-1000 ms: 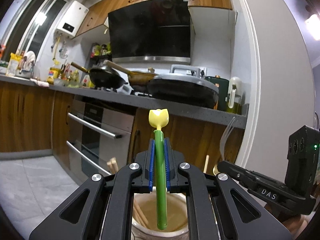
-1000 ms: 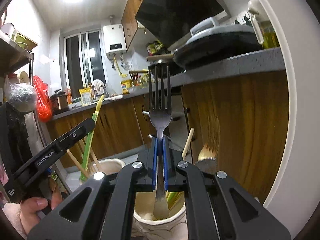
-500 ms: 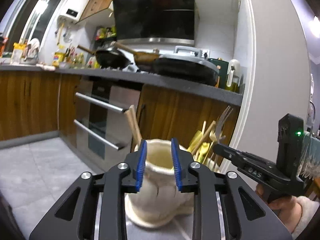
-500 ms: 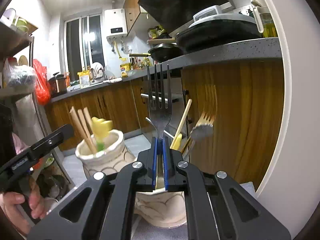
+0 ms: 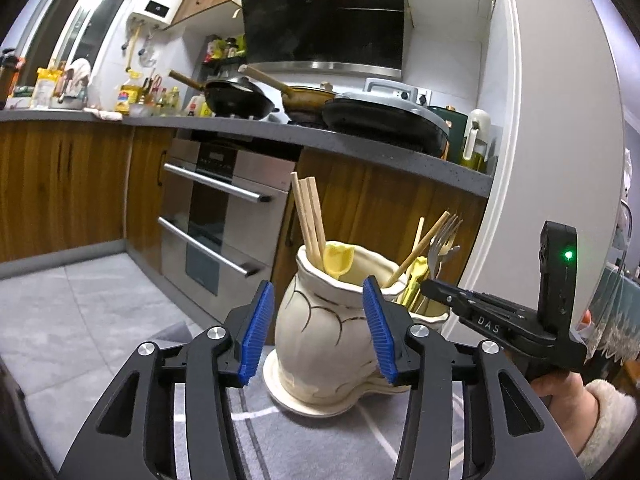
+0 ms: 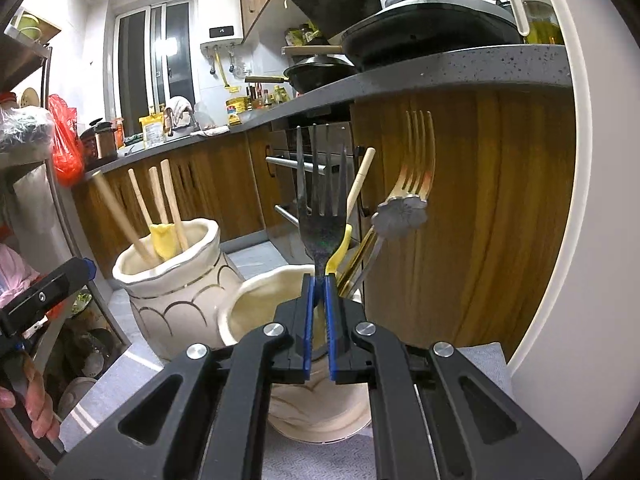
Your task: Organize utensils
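Two cream ceramic utensil jars stand side by side on a grey cloth. The near jar (image 5: 320, 320) holds wooden chopsticks (image 5: 308, 216) and a yellow-headed spoon (image 5: 338, 260). My left gripper (image 5: 316, 332) is open and empty, its blue pads (image 5: 256, 332) on either side of this jar without touching it. My right gripper (image 6: 318, 316) is shut on a dark metal fork (image 6: 322, 200), tines up, above the second jar (image 6: 288, 320). That jar holds a second fork (image 6: 412, 184) and chopsticks. The right gripper also shows in the left wrist view (image 5: 428, 286).
A wooden cabinet front (image 6: 460, 220) and a white wall edge (image 5: 540, 160) stand close behind the jars. An oven (image 5: 216, 216) sits under a grey countertop (image 5: 280, 132) with pans. A rack with bags (image 6: 24, 160) is at the left.
My left gripper let the green, yellow-headed spoon go into the near jar, opened wide and drew back. My right gripper still holds the fork and has pulled back a little from its jar.
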The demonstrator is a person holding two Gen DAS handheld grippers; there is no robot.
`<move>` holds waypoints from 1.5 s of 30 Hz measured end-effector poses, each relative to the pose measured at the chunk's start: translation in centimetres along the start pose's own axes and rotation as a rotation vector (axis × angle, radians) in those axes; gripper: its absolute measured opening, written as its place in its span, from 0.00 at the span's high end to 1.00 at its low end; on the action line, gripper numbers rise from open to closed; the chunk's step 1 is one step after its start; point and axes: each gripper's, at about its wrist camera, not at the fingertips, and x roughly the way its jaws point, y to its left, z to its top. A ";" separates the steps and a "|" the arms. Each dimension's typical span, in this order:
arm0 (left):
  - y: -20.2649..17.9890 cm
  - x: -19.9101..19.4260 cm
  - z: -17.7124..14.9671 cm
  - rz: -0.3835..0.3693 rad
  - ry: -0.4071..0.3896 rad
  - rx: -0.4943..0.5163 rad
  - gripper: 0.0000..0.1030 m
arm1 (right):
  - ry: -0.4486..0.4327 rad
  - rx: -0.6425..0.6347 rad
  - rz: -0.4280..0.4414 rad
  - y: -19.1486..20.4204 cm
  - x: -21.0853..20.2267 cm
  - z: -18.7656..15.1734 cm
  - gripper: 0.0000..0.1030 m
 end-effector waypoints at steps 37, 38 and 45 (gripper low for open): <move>-2.6 -5.9 -4.6 0.193 -0.011 0.170 0.09 | -0.051 -0.110 -0.095 1.7 -8.4 -6.6 0.06; -2.6 -5.9 -4.6 0.201 -0.014 0.169 0.09 | -0.060 -0.106 -0.097 1.6 -8.6 -6.6 0.06; -3.3 -5.5 -4.8 0.223 0.014 0.211 0.08 | -0.102 -0.119 -0.108 2.0 -9.4 -6.6 0.06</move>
